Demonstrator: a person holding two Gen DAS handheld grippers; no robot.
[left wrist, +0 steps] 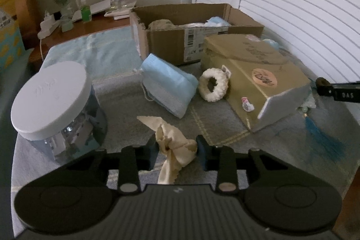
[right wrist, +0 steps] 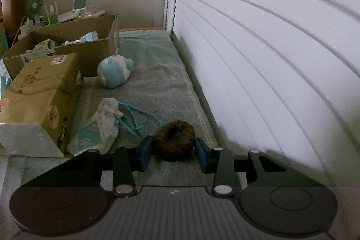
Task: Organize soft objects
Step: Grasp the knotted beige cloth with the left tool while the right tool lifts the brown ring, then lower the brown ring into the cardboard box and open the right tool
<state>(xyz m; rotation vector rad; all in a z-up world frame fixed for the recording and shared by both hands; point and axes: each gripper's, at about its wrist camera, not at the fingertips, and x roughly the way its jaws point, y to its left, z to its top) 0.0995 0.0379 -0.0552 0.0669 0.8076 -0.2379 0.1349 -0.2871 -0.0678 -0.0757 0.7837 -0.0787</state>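
Brown scrunchie [right wrist: 174,140] — grey-green blanket [right wrist: 157,87], louvred doors [right wrist: 270,48]

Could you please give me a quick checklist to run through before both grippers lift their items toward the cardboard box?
1. Left gripper pinching the cream cloth: ok.
2. Right gripper closed on the brown scrunchie: ok.
3. Blue cord clear of the right gripper: cannot tell.
4. Open cardboard box has room: ok.
5. Gold box out of the lift path: cannot tell.

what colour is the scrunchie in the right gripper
Dark brown scrunchie, seen best in the right wrist view.
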